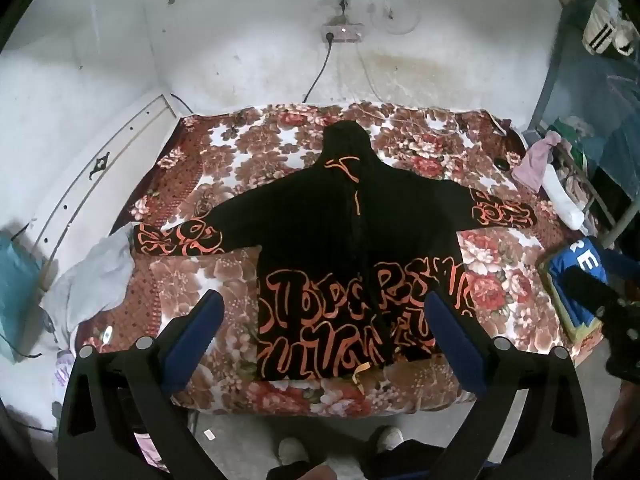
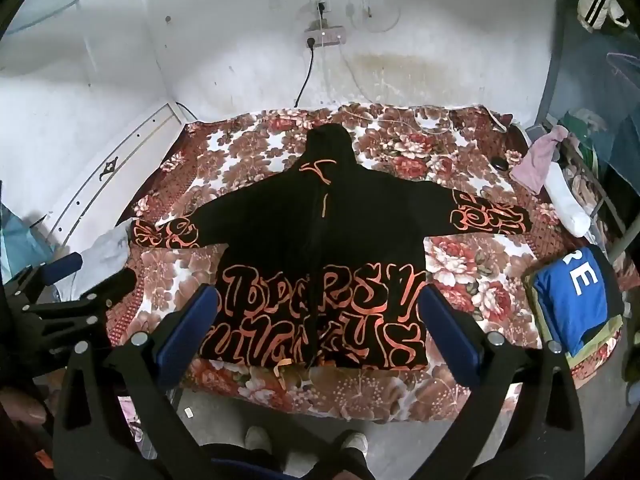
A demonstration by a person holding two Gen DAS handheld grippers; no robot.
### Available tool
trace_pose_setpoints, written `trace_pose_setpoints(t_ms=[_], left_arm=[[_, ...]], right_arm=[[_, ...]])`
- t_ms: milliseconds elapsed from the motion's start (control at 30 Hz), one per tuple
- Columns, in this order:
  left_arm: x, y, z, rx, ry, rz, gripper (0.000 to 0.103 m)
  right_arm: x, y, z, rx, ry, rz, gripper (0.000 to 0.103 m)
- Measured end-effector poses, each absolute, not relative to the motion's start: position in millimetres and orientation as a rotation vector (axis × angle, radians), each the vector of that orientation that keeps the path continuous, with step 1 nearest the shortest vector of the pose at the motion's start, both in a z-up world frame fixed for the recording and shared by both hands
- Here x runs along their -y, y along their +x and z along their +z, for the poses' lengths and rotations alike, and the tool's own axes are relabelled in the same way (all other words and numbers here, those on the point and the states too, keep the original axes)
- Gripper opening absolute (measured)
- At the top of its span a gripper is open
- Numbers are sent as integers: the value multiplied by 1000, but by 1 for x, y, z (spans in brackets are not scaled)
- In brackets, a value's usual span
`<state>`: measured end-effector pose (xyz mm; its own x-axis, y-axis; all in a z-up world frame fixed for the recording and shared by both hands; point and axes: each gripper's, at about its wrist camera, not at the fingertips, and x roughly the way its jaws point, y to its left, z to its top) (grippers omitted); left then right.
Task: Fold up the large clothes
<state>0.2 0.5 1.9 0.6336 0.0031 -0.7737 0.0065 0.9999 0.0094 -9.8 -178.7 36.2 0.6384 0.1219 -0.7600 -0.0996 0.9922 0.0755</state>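
Left wrist view
Bed: floral blanket (image 1: 192, 280) in red, brown and white covers it, its far edge against a stained white wall (image 1: 240, 40).
Wall fittings: a power strip (image 1: 343, 34) with a black cable running down to the bed's far edge.
Hoodie (image 1: 340, 232): black with orange lettering, spread flat mid-bed, hood toward the far edge, sleeves out toward the left and right edges, hem near the front edge.
Left gripper (image 1: 324, 320): jaws spread wide, nothing between them, above the hem.
Left edge: a grey cloth (image 1: 96, 276).

Right wrist view
Right gripper (image 2: 320, 312): jaws spread wide, empty, above the hem.
Right front corner: folded blue garment (image 2: 572, 296) on a small stack.
Writing: white "RE" on the blue garment; the hoodie's orange script is too stylised to read, possibly ending "YS".
Floor: a person's shoes (image 2: 256, 442) at the front edge.
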Motion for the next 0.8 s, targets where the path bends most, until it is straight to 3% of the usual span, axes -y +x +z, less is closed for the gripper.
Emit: trace_pose_setpoints(t_ms=[800], left_arm=[[-8,6,10,-862,4,14,98]], right_arm=[[172,-3,29,-875,18,127,98]])
